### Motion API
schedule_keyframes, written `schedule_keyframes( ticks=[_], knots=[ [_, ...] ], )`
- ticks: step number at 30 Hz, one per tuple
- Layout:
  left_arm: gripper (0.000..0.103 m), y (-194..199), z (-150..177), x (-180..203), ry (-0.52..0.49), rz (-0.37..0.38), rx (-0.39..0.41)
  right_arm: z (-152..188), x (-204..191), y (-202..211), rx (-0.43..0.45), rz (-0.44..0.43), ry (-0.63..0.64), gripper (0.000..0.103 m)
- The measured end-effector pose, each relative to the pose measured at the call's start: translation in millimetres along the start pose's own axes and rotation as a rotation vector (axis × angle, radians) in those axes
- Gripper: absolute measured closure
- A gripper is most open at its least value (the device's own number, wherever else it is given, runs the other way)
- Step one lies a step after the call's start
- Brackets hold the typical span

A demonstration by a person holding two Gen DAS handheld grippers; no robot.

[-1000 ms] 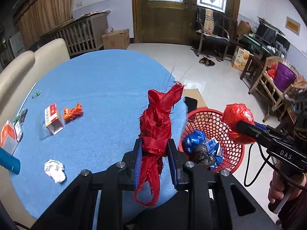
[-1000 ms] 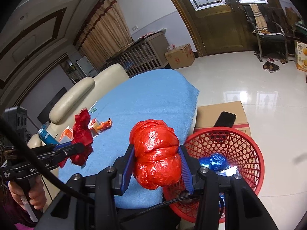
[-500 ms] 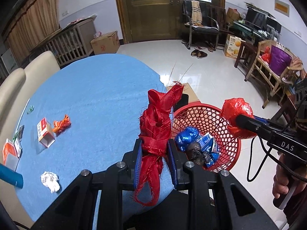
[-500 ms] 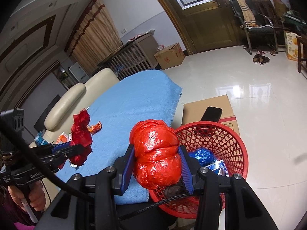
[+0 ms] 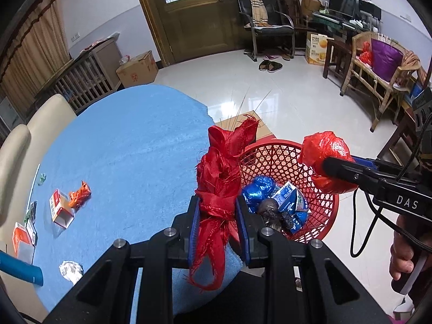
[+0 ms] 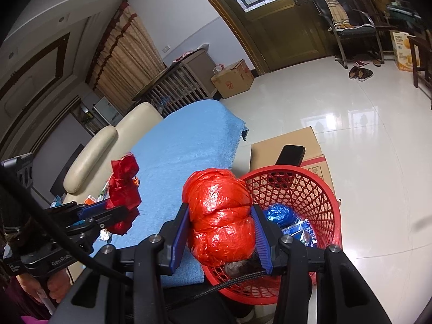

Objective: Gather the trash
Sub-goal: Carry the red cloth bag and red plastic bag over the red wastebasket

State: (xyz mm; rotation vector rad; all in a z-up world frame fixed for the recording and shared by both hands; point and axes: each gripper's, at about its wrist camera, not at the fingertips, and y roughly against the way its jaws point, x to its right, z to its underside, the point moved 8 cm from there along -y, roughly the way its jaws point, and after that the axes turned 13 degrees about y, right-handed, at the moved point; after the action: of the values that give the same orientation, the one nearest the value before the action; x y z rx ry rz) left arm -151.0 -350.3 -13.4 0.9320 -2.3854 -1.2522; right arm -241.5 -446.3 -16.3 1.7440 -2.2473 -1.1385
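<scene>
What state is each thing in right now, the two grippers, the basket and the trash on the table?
Left gripper: shut on red ribbon.
Right gripper: shut on red bag, over the basket.
Basket: upright, partly filled.
Small box: open, on its side.
Paper: crumpled, on the table.

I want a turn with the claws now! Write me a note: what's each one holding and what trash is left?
Left claw: shut on the red ribbon bundle, beside the red basket.
Right claw: shut on the red plastic bag ball, at the basket's rim.
Done: blue wrappers already in the basket.
Left: drop both, then collect the small box, orange wrapper and crumpled paper from the blue table.
</scene>
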Motion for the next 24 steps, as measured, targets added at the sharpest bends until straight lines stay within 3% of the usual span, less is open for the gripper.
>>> schedule_keyframes(
  ticks=[10,24],
  knots=[
    [0.076,-5,1,11,-0.035,-0.005,-0.009,3,7,1,-0.005,-0.005,-0.029,0.055],
    [0.076,-13,19,7,-0.005,0.017,-0.057,4,2,-4,-0.01,-0.013,-0.021,0.055]
  ],
)
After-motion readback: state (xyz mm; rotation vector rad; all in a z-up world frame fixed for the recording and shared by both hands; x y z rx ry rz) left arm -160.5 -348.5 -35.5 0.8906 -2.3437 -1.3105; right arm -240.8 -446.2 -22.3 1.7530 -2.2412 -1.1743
